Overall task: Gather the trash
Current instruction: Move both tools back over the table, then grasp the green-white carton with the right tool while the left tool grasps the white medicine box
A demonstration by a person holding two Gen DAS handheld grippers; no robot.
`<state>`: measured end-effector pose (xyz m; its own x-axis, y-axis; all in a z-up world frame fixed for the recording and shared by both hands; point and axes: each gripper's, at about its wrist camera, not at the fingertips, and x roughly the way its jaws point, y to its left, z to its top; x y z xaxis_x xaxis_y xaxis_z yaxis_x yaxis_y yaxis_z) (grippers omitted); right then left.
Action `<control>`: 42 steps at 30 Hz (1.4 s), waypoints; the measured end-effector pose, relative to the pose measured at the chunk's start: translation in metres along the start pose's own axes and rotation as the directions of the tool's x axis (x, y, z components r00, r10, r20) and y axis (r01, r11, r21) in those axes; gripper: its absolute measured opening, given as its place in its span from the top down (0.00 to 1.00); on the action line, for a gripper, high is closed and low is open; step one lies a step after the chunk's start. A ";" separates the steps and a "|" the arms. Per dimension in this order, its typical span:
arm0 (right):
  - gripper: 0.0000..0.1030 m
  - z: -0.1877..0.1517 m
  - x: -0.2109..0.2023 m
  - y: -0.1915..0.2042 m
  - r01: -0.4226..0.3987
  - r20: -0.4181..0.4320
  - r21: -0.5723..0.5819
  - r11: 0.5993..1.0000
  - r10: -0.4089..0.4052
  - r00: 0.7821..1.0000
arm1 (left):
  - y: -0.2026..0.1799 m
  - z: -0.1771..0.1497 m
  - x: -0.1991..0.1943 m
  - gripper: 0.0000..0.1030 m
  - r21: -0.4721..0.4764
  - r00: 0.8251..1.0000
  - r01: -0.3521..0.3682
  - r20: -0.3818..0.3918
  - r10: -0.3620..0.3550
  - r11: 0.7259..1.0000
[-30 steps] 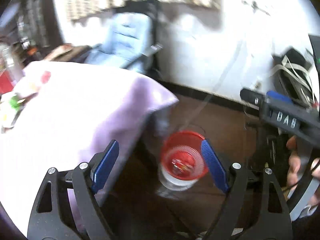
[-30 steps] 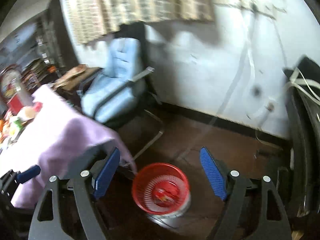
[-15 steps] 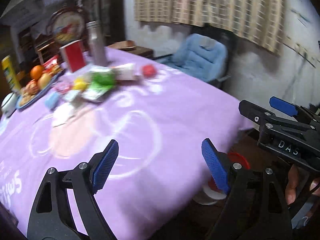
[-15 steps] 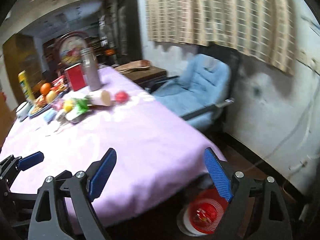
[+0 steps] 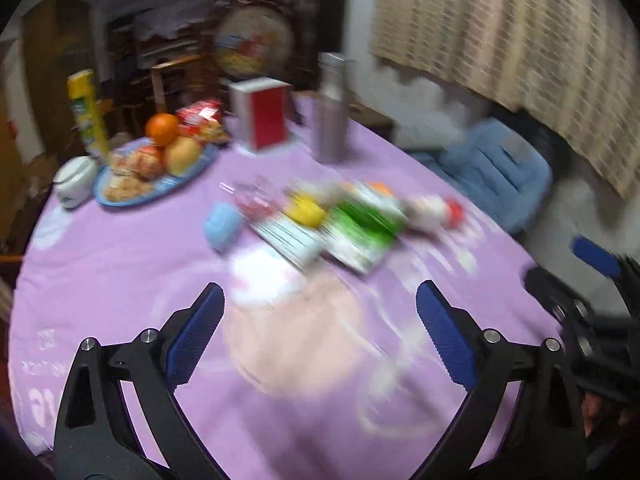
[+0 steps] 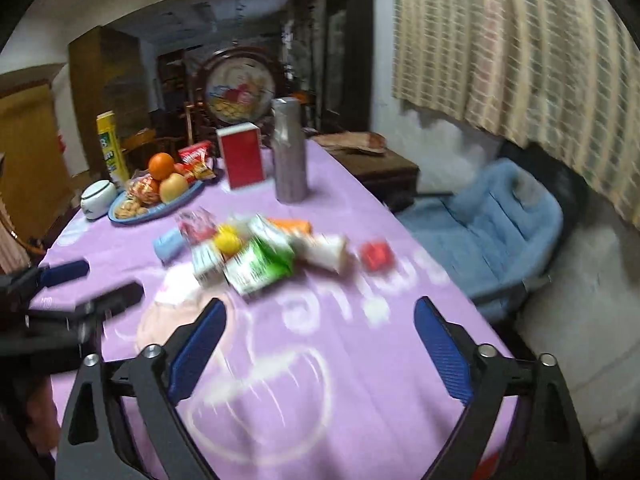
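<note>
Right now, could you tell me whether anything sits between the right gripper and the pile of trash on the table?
Nothing visible does: only bare purple tablecloth lies between the right gripper, its jaws opening and empty, and the trash pile.

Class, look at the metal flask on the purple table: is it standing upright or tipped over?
Upright. The metal flask stands on its base on the table, cap at the top.

The right gripper [image 6: 318,346] is hanging over the purple table [image 6: 360,400], jaws opening, nothing between them. Beyond it, blurred trash [image 6: 256,260] is lying mid-table, a red scrap [image 6: 375,255] just right of it. The left gripper [image 6: 80,284] is poking in left of the trash.
</note>
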<state>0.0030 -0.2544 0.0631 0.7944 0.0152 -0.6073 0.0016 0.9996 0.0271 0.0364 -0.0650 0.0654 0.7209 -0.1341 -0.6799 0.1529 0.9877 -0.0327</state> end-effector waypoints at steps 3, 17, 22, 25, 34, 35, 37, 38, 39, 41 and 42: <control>0.06 0.021 0.035 0.011 -0.032 -0.050 -0.026 0.999 0.031 0.998 | 0.034 0.015 0.024 0.07 -0.110 0.999 -0.054 -0.008 0.053 0.992; 0.28 0.003 0.192 0.035 -0.121 -0.314 0.079 0.989 0.140 0.939 | 0.078 -0.006 0.109 0.08 -0.272 0.986 -0.116 -0.148 0.078 0.955; 0.35 0.006 0.215 0.036 -0.127 -0.316 0.150 0.980 0.169 0.934 | 0.076 -0.005 0.107 0.08 -0.276 0.989 -0.097 -0.138 0.061 0.956; 0.41 0.010 0.228 0.035 -0.139 -0.323 0.193 0.971 0.197 0.926 | 0.072 -0.003 0.106 0.08 -0.266 0.990 -0.102 -0.124 0.071 0.959; 0.81 0.020 0.227 0.032 -0.179 -0.274 0.260 0.949 0.250 0.929 | 0.067 -0.003 0.102 0.07 -0.261 0.991 -0.103 -0.113 0.075 0.960; 0.82 0.021 0.225 0.031 -0.186 -0.271 0.260 0.948 0.256 0.928 | 0.066 -0.003 0.102 0.07 -0.258 0.991 -0.101 -0.115 0.074 0.961; 0.83 0.022 0.221 0.031 -0.198 -0.266 0.260 0.945 0.268 0.926 | 0.064 -0.004 0.100 0.07 -0.256 0.991 -0.100 -0.113 0.074 0.961; 0.83 0.022 0.217 0.032 -0.203 -0.262 0.252 0.946 0.269 0.927 | 0.064 -0.004 0.099 0.07 -0.255 0.991 -0.100 -0.107 0.074 0.962; 0.84 0.021 0.214 0.033 -0.207 -0.259 0.247 0.947 0.270 0.927 | 0.063 -0.004 0.098 0.07 -0.252 0.992 -0.100 -0.104 0.075 0.962; 0.84 0.021 0.206 0.033 -0.210 -0.254 0.244 0.947 0.271 0.928 | 0.063 -0.004 0.097 0.07 -0.249 0.992 -0.100 -0.101 0.077 0.963; 0.84 0.021 0.202 0.033 -0.208 -0.255 0.238 0.949 0.268 0.929 | 0.063 -0.004 0.096 0.07 -0.251 0.992 -0.101 -0.101 0.078 0.963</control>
<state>0.1760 -0.2186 -0.0421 0.5839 0.2875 -0.7592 -0.0193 0.9398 0.3410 0.1127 -0.0152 -0.0050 0.6588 -0.0477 -0.7508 -0.0955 0.9846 -0.1464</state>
